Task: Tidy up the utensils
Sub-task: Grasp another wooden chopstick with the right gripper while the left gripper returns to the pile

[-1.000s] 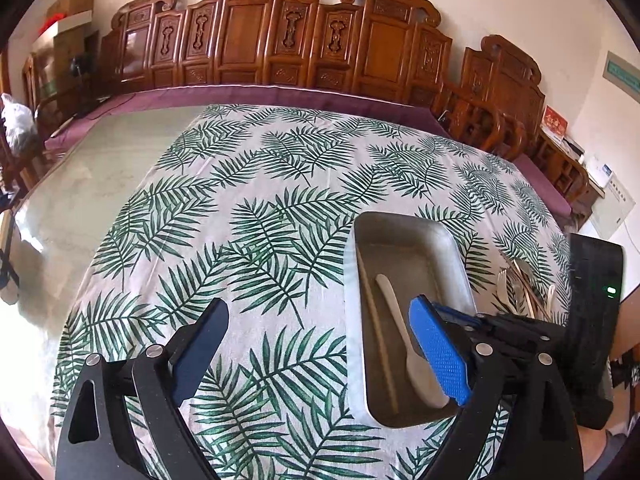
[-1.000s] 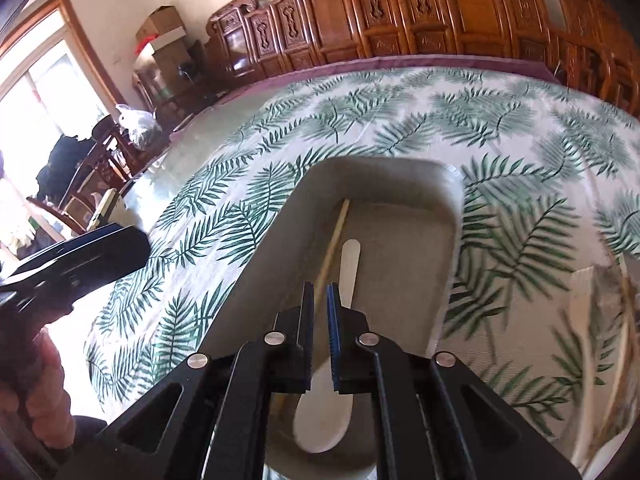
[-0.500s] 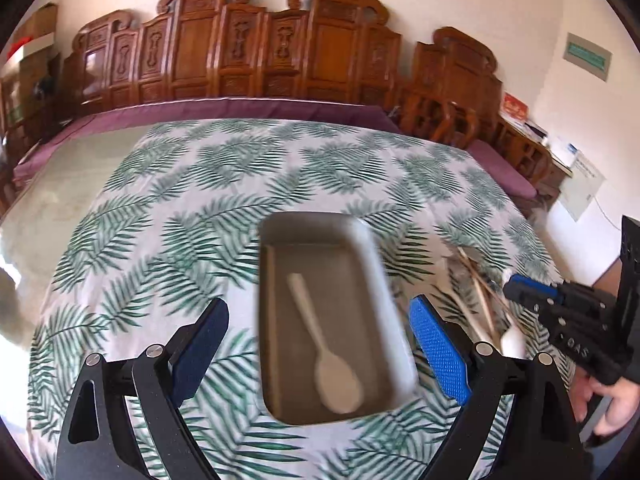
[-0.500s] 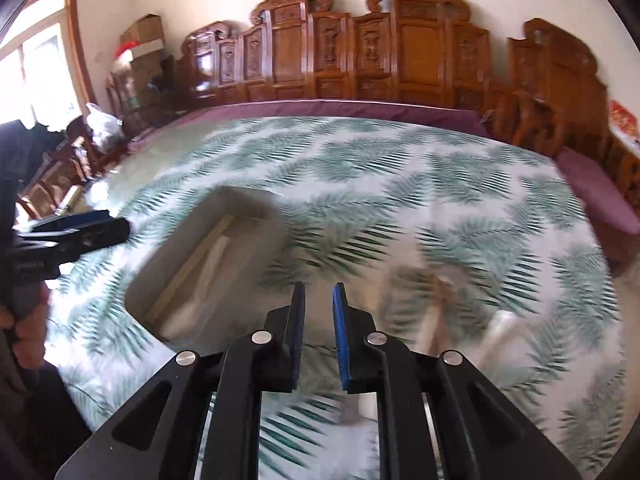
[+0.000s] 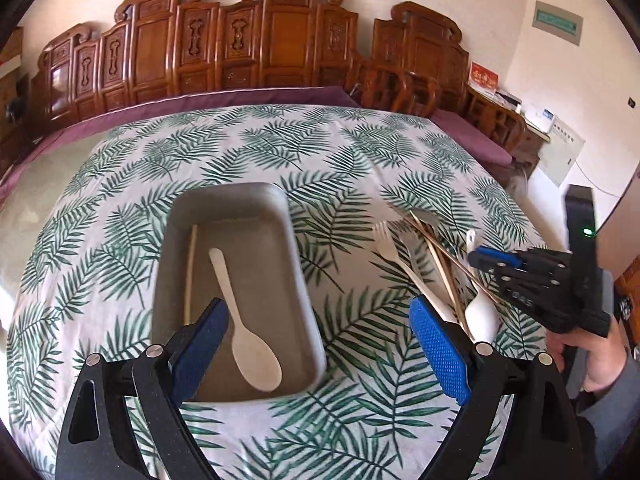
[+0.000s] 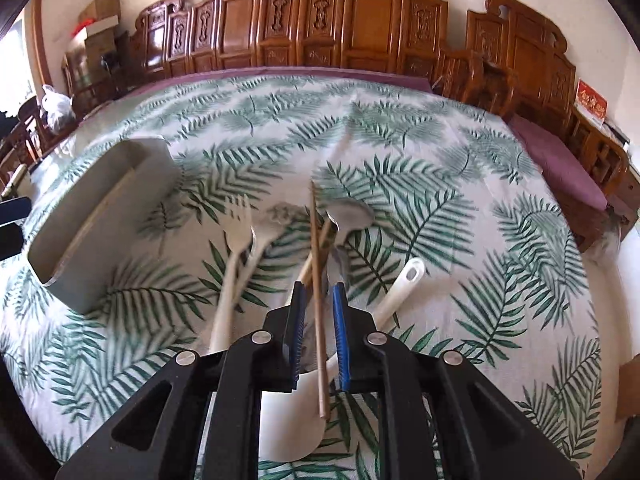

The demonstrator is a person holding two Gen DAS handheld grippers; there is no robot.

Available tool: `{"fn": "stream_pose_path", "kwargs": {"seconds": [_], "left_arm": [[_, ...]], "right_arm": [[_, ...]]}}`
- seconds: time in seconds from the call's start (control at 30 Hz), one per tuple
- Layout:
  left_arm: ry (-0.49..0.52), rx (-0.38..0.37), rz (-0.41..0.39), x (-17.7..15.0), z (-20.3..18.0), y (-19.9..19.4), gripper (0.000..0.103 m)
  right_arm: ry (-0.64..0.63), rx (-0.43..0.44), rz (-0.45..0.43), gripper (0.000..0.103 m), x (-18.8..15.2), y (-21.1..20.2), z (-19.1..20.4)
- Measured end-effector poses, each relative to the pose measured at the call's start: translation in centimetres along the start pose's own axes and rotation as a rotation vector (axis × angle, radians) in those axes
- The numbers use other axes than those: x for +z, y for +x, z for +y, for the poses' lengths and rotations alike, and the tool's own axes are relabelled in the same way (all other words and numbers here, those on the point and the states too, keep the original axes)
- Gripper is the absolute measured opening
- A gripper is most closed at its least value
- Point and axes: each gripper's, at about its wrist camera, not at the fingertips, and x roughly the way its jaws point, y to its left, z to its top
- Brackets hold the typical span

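Carved wooden chairs (image 5: pixel 276 40) line the wall behind my table (image 5: pixel 280 136), which has a palm-leaf cloth over it. Grey tray (image 5: pixel 236 200) sits on the cloth; landmark for everything else. Inside tray: white spoon (image 5: pixel 248 332), bowl toward me, and one wooden chopstick (image 5: pixel 191 268) along the tray's left wall. My left gripper (image 5: pixel 316 344) hangs over the tray's near end, fingers (image 5: pixel 438 354) spread wide, nothing between them. Right of the tray, apart from it, loose pile on the cloth: white fork (image 6: pixel 236 240), grey metal spoon (image 6: pixel 352 216), second greyish utensil (image 6: pixel 276 220) beside the fork (blurred, type unclear), white ladle (image 6: pixel 392 292) with a hole in its handle end, wooden chopsticks (image 6: pixel 318 280). My right gripper (image 6: pixel 318 320) is low over that pile, fingers (image 6: pixel 340 328) partly apart with a narrow gap. One chopstick runs through the gap; I can't tell if the pads touch it. From the left wrist view the right gripper (image 5: pixel 480 258) shows over the pile, person's hand (image 5: pixel 596 352) on its grip.
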Motion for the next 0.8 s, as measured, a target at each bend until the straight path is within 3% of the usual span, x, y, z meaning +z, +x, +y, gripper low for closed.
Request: {"fn": "stream_pose_path", "kwargs": {"seconds": [0.5, 0.57, 0.8], "left_arm": [[0.056, -0.013, 0.028, -1.1, -2.3, 0.8, 0.088], [0.060, -0.014, 0.028, -1.2, -2.5, 0.9, 0.088], [0.083, -0.009, 0.042, -1.4, -3.8, 1.7, 0.088]], "right_arm": [[0.005, 0.016, 0.078, 0.016, -0.7, 2.0, -0.1], [0.000, 0.020, 0.081, 0.009, -0.8, 1.9, -0.1], [0.025, 0.075, 0.020, 0.006, -0.3, -0.2, -0.8]]}}
